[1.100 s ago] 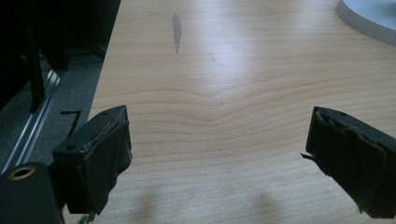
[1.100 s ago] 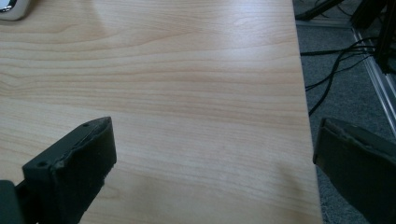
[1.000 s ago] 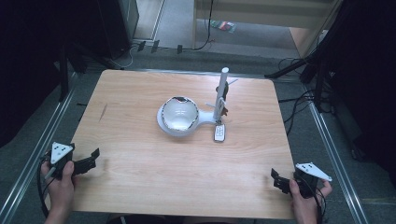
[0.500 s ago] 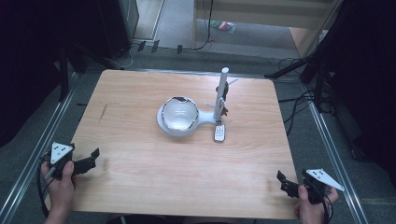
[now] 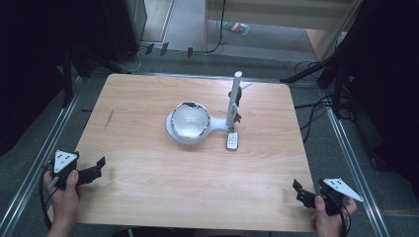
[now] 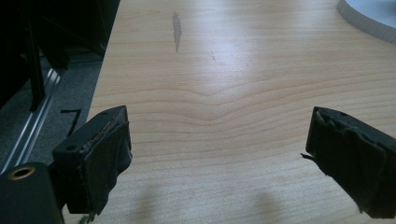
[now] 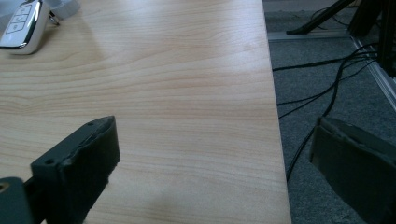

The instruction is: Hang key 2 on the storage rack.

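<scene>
A wooden table [image 5: 148, 192] stood under the high camera, its pale grain bare over most of the top, with a dark streak [image 5: 108, 118] toward the far left. Near the middle sat a white stand [image 5: 217, 126] whose round base held a shiny bowl [image 5: 188, 119], and from the base's right arm a white post [image 5: 234, 96] rose upright. Just in front of the post's foot, touching or nearly touching the base, lay a small white key fob [image 5: 232, 141]; the right gripper view caught it at the top left corner [image 7: 21, 25]. The left gripper [image 5: 94, 170] was held in the person's left hand [image 5: 62, 190] at the table's near left edge, its jaws set wide apart with nothing between them and bare wood beyond. The right gripper [image 5: 301, 193], in the right hand [image 5: 328, 215], sat at the near right corner, its jaws likewise spread wide and empty, one over the wood, the other over the grey floor [image 7: 336, 93] and its cables [image 7: 317, 63].
</scene>
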`<state>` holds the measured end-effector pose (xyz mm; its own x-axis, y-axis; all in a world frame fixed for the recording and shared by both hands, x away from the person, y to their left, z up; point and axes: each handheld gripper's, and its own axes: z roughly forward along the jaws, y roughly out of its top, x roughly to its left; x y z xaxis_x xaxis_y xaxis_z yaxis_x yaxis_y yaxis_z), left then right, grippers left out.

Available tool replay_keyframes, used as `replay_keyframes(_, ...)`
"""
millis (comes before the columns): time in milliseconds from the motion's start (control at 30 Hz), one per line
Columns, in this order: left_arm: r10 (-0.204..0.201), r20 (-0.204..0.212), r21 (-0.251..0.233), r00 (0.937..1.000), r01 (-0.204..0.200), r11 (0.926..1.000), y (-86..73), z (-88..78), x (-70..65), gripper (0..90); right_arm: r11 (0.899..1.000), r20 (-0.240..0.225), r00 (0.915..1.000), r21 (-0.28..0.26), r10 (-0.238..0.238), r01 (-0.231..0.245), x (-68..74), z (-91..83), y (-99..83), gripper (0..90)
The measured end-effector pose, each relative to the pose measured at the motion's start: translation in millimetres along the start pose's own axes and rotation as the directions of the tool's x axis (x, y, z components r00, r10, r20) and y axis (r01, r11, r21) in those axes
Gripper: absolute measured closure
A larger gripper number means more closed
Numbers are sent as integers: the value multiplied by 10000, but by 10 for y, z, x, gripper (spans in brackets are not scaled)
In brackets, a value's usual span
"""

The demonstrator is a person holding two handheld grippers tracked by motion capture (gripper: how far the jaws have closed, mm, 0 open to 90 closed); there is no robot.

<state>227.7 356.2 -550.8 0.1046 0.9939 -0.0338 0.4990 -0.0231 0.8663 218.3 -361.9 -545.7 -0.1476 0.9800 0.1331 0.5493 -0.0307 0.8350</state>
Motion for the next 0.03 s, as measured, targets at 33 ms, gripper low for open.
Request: replay_keyframes(33,-17,7,1,10000,17,10000,1,2,1,70,10000,-3,10000,4,0,0,0,0,0,35)
